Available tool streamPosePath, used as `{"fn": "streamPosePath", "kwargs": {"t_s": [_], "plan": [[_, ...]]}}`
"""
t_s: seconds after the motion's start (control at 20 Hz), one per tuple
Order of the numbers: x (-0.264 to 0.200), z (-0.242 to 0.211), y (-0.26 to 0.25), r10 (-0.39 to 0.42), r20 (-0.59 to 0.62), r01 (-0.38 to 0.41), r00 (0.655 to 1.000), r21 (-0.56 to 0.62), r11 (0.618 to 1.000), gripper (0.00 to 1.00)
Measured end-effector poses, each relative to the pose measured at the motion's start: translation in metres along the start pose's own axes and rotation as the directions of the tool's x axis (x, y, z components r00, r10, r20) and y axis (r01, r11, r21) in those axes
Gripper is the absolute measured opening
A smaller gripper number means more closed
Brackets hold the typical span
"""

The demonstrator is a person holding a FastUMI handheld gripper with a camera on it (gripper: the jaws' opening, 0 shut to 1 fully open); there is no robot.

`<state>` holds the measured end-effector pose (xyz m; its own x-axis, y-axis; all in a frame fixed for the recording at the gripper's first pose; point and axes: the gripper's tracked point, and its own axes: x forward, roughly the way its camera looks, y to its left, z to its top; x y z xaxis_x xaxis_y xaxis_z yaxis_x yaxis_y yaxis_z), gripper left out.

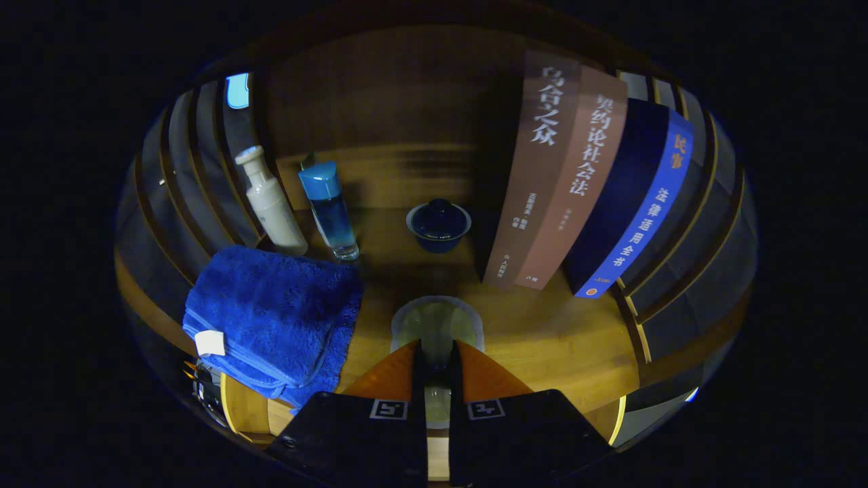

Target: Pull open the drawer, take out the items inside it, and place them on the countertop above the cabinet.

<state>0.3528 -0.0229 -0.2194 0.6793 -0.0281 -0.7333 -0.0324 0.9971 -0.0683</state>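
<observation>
Gripping a pale cup [437,322], jaws closed.

Spine text, placed from the bowl [438,227]:
- Brown book [536,176], just right of bowl: 乌合之众 in white; the small print lower down is too small to read.
- Second brown book [576,196], next right: 契约论社会法.
- Blue book [644,210], farthest right: 法律适用全书; the orange characters above are unclear.
- Gripper [437,346], nearer than bowl: fingers almost together, with a square coded marker on each and no letters.
</observation>
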Motion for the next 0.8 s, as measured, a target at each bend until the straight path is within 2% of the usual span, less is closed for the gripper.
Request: {"fn": "streamPosePath", "kwargs": {"t_s": [0.15, 0.35, 0.6, 0.8], "plan": [[0.008, 0.008, 0.003, -0.017, -0.013, 0.017, 1.0, -0.002, 1.0, 0.17], [0.013, 0.005, 0.013, -0.002, -0.027, 0.002, 1.0, 0.007, 1.0, 0.26], [0.001, 0.014, 0.015, -0.017, 0.028, 0.017, 0.999, -0.001, 1.0, 0.98], [-0.022, 0.026, 0.013, -0.036, 0.11, 0.035, 0.993, 0.018, 0.999, 0.99]]}}
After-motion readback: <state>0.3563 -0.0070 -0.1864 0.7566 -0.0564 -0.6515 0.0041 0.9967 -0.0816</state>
